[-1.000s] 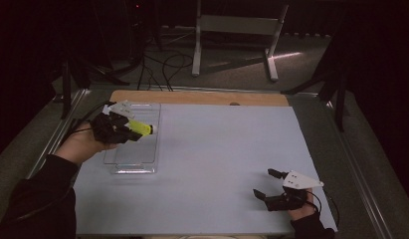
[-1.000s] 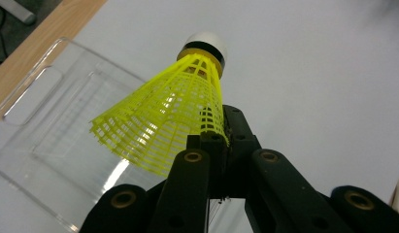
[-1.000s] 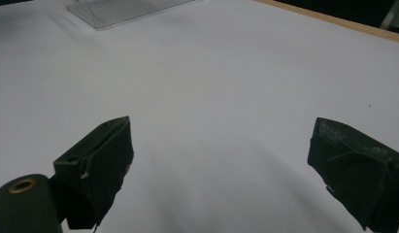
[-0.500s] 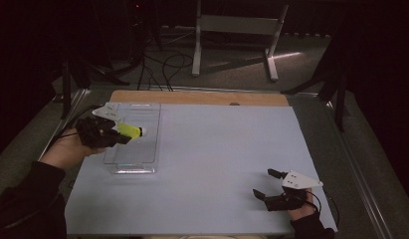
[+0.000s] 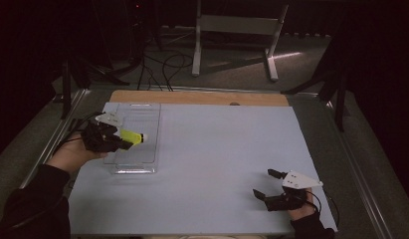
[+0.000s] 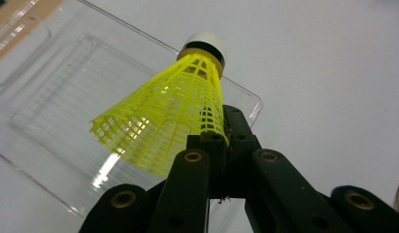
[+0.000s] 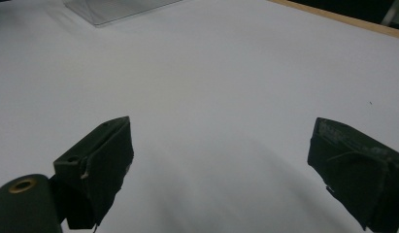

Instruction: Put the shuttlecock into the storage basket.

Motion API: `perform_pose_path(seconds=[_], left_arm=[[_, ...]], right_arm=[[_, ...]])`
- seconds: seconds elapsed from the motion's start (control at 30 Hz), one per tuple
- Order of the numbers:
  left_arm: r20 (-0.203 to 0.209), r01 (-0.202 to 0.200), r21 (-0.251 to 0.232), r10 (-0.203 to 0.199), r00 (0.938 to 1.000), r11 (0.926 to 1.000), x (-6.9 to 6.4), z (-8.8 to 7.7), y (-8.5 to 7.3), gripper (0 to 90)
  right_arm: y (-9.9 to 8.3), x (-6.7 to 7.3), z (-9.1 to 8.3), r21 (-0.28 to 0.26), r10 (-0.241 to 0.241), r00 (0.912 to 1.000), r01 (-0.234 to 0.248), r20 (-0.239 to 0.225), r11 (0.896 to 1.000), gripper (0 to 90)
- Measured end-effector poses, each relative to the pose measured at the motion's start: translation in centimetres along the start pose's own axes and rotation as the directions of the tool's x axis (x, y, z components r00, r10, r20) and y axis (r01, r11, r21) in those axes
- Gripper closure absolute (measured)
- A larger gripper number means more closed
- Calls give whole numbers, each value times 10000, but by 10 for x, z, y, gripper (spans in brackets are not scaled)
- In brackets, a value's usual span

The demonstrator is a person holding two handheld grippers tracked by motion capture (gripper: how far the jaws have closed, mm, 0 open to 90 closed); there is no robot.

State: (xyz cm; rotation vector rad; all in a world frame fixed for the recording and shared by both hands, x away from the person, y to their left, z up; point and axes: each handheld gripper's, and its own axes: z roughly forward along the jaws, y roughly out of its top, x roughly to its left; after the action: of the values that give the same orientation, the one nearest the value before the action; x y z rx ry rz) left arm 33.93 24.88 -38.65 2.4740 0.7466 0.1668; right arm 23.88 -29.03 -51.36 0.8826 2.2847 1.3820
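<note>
Jaws of my left gripper (image 6: 214,141) pinch the yellow shuttlecock (image 6: 173,114) over the clear tray (image 5: 137,142), hiding its rim; my right gripper (image 7: 221,165) is spread wide.

No text, label, brand, number or sign can be read in any of the views. No print is seen on the yellow shuttlecock (image 6: 173,111), and none on its white cork tip. The clear plastic tray (image 5: 142,112) at the counter's left edge bears only moulded ribs, without lettering. The pale sheet (image 5: 217,164) covering the counter is left unmarked.
</note>
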Motion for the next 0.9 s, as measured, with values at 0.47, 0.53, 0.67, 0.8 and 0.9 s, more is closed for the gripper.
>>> perform_pose_path(seconds=[0.47,0.53,0.67,0.8,0.9], left_arm=[[316,-81,691,60,9995,9976,12,27,-15,900],[413,-178,814,145,9990,9965,12,30,-16,900],[516,-118,1010,66,9986,9948,14,36,-16,899],[648,-131,1130,58,9979,9935,15,41,-15,899],[767,-173,1271,75,9970,9917,15,45,-14,899]], right_arm=[[0,0,0,50,8,10000,-8,-16,10000,92],[0,0,0,63,19,10000,-19,-4,10000,92],[-1,0,1,93,32,10000,-31,-21,10000,92],[-1,0,1,93,35,10000,-34,-31,10000,92],[-1,0,1,106,33,10000,-33,-17,9999,92]])
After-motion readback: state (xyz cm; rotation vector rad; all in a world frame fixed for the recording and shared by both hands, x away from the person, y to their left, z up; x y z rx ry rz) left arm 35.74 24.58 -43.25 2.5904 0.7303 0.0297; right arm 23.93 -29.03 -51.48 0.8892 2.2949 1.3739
